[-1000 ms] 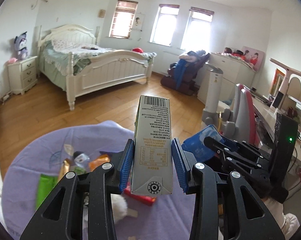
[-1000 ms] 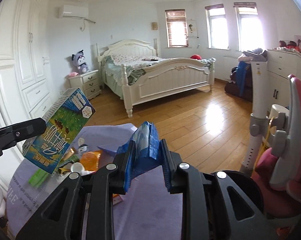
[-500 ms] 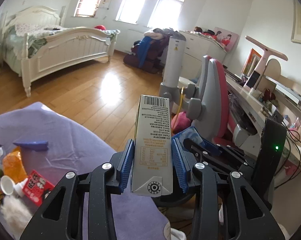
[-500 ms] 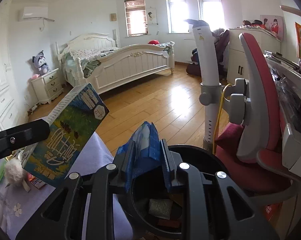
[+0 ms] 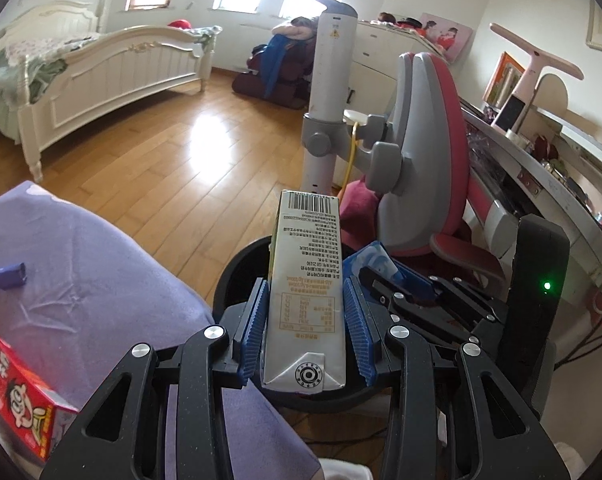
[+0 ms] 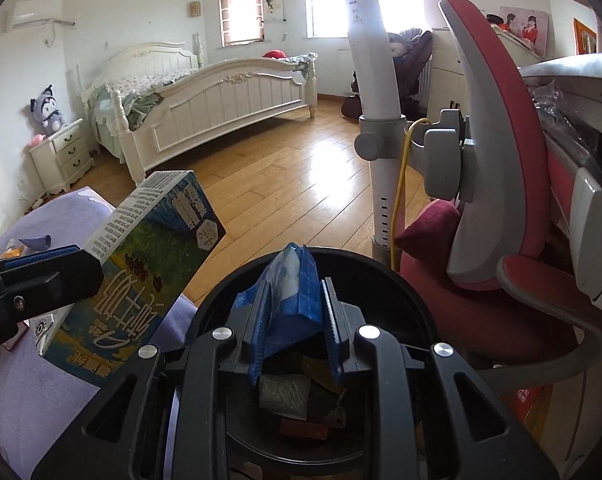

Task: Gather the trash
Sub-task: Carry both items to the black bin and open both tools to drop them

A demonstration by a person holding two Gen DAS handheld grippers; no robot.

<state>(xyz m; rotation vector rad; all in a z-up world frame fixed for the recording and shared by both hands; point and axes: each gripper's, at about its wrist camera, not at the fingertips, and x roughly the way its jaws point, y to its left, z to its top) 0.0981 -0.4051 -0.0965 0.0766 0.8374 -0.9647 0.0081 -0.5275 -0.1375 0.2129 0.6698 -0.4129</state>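
Observation:
My left gripper (image 5: 305, 320) is shut on a tall milk carton (image 5: 306, 304) and holds it upright over the near rim of a black trash bin (image 5: 237, 276). The carton also shows in the right wrist view (image 6: 141, 272). My right gripper (image 6: 293, 320) holds a crumpled blue wrapper (image 6: 289, 296) over the open bin (image 6: 381, 280); its jaws look a little parted around the wrapper. Several pieces of trash lie in the bin. The right gripper also shows in the left wrist view (image 5: 397, 292), just right of the carton.
A purple-covered table (image 5: 81, 264) lies to the left with a red snack box (image 5: 13, 396) and a blue scrap (image 5: 5, 276) on it. A red-and-grey chair (image 6: 481, 220) and a white pole (image 6: 377, 120) stand right behind the bin. A desk (image 5: 549, 184) runs along the right.
Both grippers have swung right from the purple table to the black bin, each still carrying its item. The right gripper's jaws now stand slightly wider around the wrapper.

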